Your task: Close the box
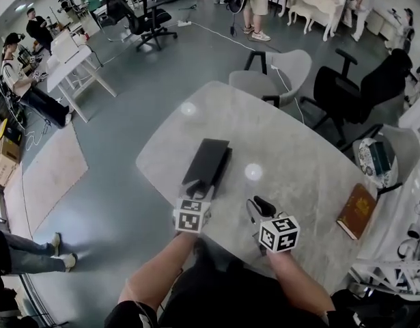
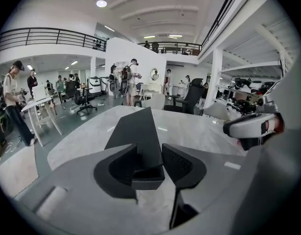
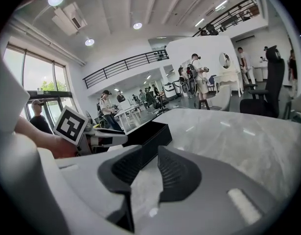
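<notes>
A long black box (image 1: 208, 161) lies on the grey table (image 1: 298, 149), its lid resting on it aslant, so the box's right side shows beside the lid. In the left gripper view the lid (image 2: 135, 129) slopes up and away from the near end. My left gripper (image 1: 197, 194) is at that near end and stands open, its jaws on either side of the box end (image 2: 146, 173) without pressing on it. My right gripper (image 1: 259, 206) hovers to the right of the box, open with only table between its fingers. From the right gripper view the box (image 3: 149, 133) lies ahead to the left.
A brown book (image 1: 356, 210) lies near the table's right edge. A grey chair (image 1: 278, 74) and a black chair (image 1: 363, 87) stand behind the table, another chair (image 1: 375, 161) at its right. People and desks are further off.
</notes>
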{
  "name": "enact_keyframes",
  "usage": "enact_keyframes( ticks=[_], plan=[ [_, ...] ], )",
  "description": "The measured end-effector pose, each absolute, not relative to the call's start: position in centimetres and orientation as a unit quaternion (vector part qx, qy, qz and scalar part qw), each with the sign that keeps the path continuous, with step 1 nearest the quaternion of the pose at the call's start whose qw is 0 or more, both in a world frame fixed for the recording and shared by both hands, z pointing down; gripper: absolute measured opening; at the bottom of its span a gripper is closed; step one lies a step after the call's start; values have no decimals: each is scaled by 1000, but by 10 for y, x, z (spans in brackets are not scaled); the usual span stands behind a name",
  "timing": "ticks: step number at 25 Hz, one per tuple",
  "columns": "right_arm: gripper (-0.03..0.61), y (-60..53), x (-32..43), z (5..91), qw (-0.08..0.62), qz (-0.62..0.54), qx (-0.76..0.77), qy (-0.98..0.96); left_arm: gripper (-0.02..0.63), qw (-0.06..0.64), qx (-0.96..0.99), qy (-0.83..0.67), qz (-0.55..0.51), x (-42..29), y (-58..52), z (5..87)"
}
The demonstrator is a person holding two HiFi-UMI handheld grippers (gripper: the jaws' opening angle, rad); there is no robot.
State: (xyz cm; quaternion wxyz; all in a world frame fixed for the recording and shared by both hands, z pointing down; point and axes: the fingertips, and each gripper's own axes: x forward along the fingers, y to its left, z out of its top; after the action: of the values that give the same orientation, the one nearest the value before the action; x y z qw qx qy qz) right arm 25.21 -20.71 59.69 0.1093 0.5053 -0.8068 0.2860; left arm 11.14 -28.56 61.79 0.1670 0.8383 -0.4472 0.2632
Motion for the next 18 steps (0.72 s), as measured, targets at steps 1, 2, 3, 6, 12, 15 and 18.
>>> enact_keyframes(
  ticks=[1, 2, 3, 6, 12, 15, 18],
  plan=[
    [104, -205, 256, 599, 108, 288, 506, -806, 167, 168, 836, -449, 268, 113, -285, 622],
    [104, -203, 259, 600, 107, 289, 508, -805, 169, 169, 833, -450, 273, 116, -285, 626],
    [104, -202, 264, 601, 106, 289, 509, -804, 171, 169, 831, -451, 278, 119, -285, 631],
    [104, -197, 278, 606, 103, 291, 516, -799, 151, 169, 823, -458, 291, 126, -286, 645],
    [103, -190, 287, 612, 97, 301, 517, -795, 86, 163, 807, -478, 306, 118, -292, 650],
    [103, -188, 291, 614, 96, 303, 515, -796, 86, 165, 811, -473, 302, 120, -290, 651],
    [103, -188, 291, 613, 94, 304, 509, -800, 124, 168, 826, -449, 298, 131, -281, 652]
  ],
)
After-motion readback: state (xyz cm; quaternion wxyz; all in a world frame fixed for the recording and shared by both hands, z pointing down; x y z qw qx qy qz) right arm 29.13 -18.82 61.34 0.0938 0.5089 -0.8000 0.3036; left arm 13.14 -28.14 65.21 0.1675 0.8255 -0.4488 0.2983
